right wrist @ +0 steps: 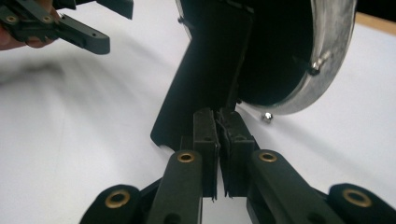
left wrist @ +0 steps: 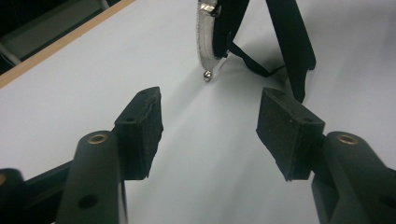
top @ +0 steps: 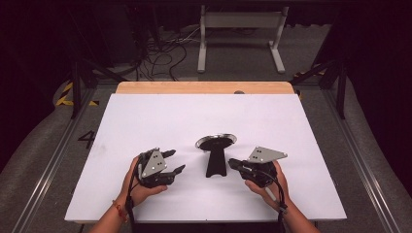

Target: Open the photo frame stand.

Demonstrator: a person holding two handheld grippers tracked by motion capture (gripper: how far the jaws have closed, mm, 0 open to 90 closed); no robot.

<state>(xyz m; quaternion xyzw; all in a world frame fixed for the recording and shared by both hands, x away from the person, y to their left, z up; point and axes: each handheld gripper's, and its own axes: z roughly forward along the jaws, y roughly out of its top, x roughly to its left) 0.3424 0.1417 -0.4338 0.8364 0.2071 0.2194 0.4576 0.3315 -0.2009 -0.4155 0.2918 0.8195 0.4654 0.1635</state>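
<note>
Looking down from above, we see our two hands at the near edge of the white table [top: 145, 111]. Our left gripper [top: 175, 162] sits at about seven o'clock. Its jaws are spread apart, with just bare table between them. Our right gripper [top: 232, 163] sits at about five o'clock. Its jaws are pressed together, with their tips up against the near edge of the black stand [top: 215, 162]; we cannot tell if they pinch a thin bit of it.

Between the two grippers, the black stand lies near the middle of the table. A round silver-rimmed dish [top: 216, 141] is fixed to its far end.

Farther off, at twelve o'clock, a wooden strip [top: 204, 87] runs along the far edge.
</note>
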